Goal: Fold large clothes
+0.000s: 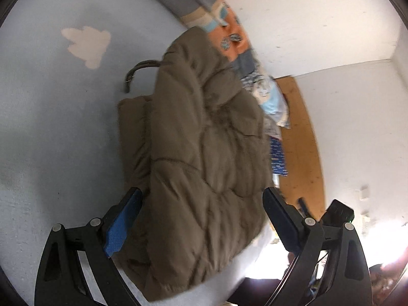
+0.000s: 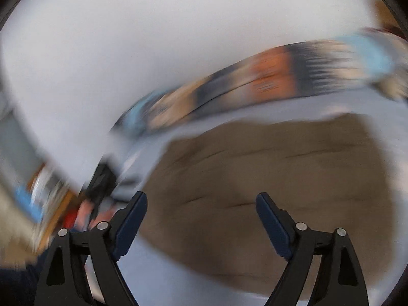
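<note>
Pale bed sheet (image 1: 63, 127) is carrying a half-folded brown jacket (image 1: 199, 153); left gripper (image 1: 201, 219) and right gripper (image 2: 201, 219) are hovering, jaws apart, likely readying another fold.

Bare pale sheet (image 1: 63, 127) is seen to the left of the quilted brown jacket (image 1: 199, 153), giving open room there. On the jacket's far side, passage is narrowed by a patterned blanket (image 1: 229, 38) lying against it and a wooden board (image 1: 301, 140) along the wall (image 1: 318, 12).
</note>
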Available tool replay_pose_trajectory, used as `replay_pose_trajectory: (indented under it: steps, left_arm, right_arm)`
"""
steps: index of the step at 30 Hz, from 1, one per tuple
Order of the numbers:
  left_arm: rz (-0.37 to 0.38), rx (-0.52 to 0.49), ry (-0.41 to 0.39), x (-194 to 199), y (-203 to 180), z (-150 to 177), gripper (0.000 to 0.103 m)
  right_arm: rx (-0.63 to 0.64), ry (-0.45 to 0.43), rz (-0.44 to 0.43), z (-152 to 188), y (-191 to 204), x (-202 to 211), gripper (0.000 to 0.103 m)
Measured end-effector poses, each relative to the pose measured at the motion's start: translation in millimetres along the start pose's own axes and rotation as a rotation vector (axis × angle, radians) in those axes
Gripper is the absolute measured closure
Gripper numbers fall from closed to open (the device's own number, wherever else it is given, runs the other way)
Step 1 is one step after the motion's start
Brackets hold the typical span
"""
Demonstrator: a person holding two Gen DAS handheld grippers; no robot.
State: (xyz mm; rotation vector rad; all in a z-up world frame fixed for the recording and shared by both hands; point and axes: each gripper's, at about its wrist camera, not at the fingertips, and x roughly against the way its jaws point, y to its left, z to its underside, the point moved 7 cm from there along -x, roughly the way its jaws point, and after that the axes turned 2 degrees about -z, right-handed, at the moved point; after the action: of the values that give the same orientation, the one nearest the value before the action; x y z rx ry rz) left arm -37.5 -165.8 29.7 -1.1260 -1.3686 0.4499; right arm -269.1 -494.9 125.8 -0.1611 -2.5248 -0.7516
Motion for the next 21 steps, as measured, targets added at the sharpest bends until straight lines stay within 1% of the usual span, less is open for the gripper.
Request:
replay_pose_trajectory:
  steps: [1, 2, 3, 6, 7, 9, 10, 11, 13, 15, 18, 21]
  left_arm:
    - [-0.014, 0.001, 0.001, -2, 3, 0, 0.009]
    - [-0.029, 0.003, 0.002, -3, 5, 0, 0.009]
    - [-0.036, 0.008, 0.001, -7, 5, 0, 0.009]
    - [-0.045, 0.026, 0.001, -14, 9, 0, 0.009]
    - [-0.049, 0.028, 0.002, -14, 11, 0, 0.009]
    - [-0.053, 0.034, 0.001, -17, 12, -1, 0.009]
    - [-0.063, 0.038, 0.0, -18, 15, -2, 0.009]
    - [-0.065, 0.042, 0.001, -22, 16, -3, 0.009]
    - [-0.069, 0.05, 0.009, -29, 19, -5, 0.009]
    - [-0.085, 0.047, 0.022, -35, 23, -5, 0.009]
    - [-0.088, 0.046, 0.038, -42, 26, -6, 0.009]
    - [-0.096, 0.029, 0.06, -48, 27, -7, 0.009]
  right_arm:
    - [-0.038, -0.02, 0.059, -5, -31, 17, 0.011]
    - [-0.064, -0.011, 0.162, -6, -72, 34, 0.011]
    - [-0.078, 0.005, 0.212, -4, -96, 42, 0.011]
    - [-0.172, 0.054, 0.26, 6, -163, 50, 0.011]
    - [-0.211, 0.079, 0.251, 11, -181, 46, 0.011]
    - [-0.272, 0.103, 0.237, 18, -208, 40, 0.011]
    - [-0.295, 0.112, 0.231, 20, -218, 36, 0.011]
    - [-0.318, 0.122, 0.206, 25, -224, 33, 0.011]
    - [-0.355, 0.15, 0.168, 31, -233, 20, 0.011]
    - [-0.376, 0.165, 0.121, 31, -233, 10, 0.011]
    - [-0.397, 0.174, 0.084, 32, -231, -4, 0.011]
    - [-0.411, 0.203, 0.071, 37, -231, -18, 0.011]
